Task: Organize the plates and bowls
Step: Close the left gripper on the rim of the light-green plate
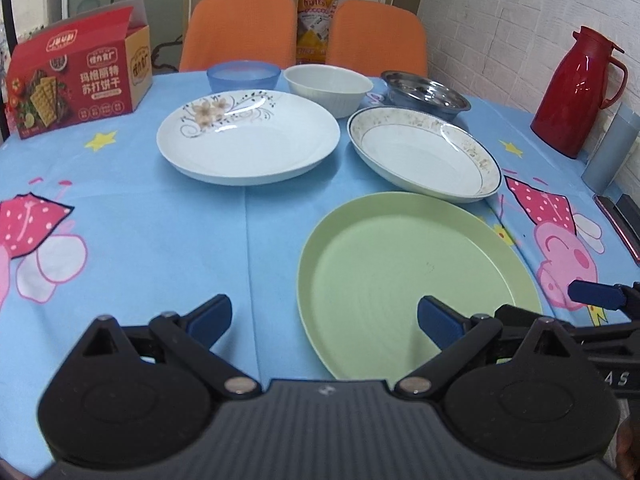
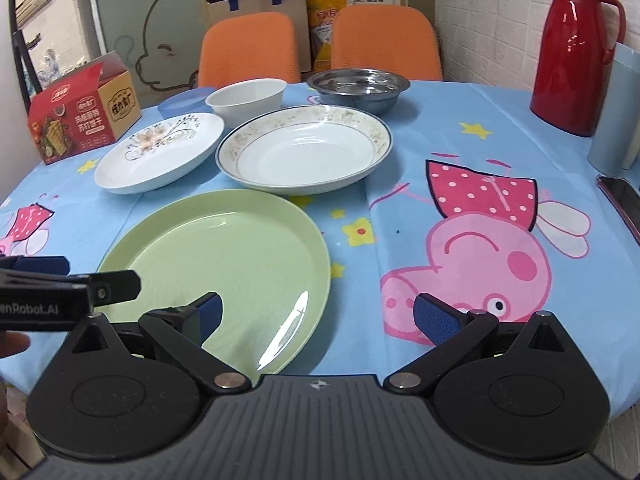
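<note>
A green plate (image 1: 404,276) (image 2: 224,260) lies nearest on the blue tablecloth. Behind it are a white flower-pattern plate (image 1: 248,140) (image 2: 160,152) and a gold-rimmed plate (image 1: 424,152) (image 2: 304,148). Further back stand a blue bowl (image 1: 243,74) (image 2: 180,102), a white bowl (image 1: 328,86) (image 2: 246,96) and a steel bowl (image 1: 424,94) (image 2: 358,86). My left gripper (image 1: 324,318) is open and empty over the green plate's left edge. My right gripper (image 2: 318,316) is open and empty over that plate's right edge.
A red biscuit box (image 1: 76,76) (image 2: 84,112) stands at the back left. A red thermos (image 1: 576,92) (image 2: 572,52) and a grey cup (image 2: 616,112) stand at the right. A phone (image 2: 624,200) lies at the right edge. Two orange chairs (image 1: 240,28) stand behind the table.
</note>
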`<state>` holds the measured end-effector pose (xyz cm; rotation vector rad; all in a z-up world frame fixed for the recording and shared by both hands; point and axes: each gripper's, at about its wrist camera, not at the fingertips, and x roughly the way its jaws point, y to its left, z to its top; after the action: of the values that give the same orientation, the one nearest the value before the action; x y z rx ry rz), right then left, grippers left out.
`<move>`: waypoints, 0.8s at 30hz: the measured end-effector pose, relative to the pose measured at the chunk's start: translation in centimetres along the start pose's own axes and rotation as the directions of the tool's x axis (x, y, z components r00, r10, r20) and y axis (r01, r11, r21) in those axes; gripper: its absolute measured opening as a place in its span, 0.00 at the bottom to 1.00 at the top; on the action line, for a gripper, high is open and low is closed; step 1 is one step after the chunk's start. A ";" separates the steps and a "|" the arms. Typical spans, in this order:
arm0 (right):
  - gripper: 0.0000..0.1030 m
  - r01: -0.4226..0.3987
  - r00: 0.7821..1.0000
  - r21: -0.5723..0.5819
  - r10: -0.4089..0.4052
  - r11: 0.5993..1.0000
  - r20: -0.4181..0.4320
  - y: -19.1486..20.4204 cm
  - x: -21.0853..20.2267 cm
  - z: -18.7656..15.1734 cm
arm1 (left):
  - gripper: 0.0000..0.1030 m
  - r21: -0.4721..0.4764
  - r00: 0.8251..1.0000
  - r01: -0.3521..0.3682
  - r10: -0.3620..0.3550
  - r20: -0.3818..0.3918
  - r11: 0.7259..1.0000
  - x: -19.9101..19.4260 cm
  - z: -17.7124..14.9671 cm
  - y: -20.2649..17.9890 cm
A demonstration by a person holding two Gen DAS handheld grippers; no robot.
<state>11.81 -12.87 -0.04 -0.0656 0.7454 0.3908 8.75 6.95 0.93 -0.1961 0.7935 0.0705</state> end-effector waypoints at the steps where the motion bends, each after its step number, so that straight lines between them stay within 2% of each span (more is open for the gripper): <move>1: 1.00 -0.007 1.000 -0.009 0.007 1.000 -0.004 0.1 0.2 -0.1 | 0.95 -0.003 1.000 0.005 -0.005 -0.005 1.000 0.2 0.1 0.1; 5: 1.00 -0.026 0.999 -0.003 0.026 1.000 -0.043 0.0 1.5 -0.5 | 0.95 0.000 1.000 0.001 -0.001 -0.025 1.000 0.9 0.4 0.2; 7: 1.00 -0.006 1.000 -0.054 0.004 0.999 -0.024 0.4 1.6 -1.1 | 0.95 0.005 0.999 -0.009 0.009 -0.036 1.000 1.2 0.3 0.3; 13: 1.00 -0.005 0.998 -0.059 0.009 0.998 0.069 0.1 1.2 -2.5 | 0.95 0.017 0.998 -0.015 0.015 -0.053 1.000 1.9 0.4 0.5; 16: 1.00 -0.025 0.999 -0.029 0.026 0.999 0.046 -0.3 1.0 -1.7 | 0.95 0.017 0.998 -0.005 0.006 -0.058 1.000 2.1 0.8 0.5; 19: 1.00 -0.119 0.987 0.024 0.115 0.993 0.116 -1.0 -0.1 -1.2 | 0.95 0.012 0.998 0.025 -0.024 -0.055 1.000 2.1 1.1 0.3; 24: 1.00 -0.114 0.990 -0.016 0.115 0.993 0.079 -0.4 1.1 -0.9 | 0.95 0.078 0.998 0.008 -0.003 -0.064 0.997 3.1 1.2 -0.9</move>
<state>12.05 -13.07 -1.48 -0.0176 0.6696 0.5042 11.84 6.25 -0.34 -0.1266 0.8574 0.0277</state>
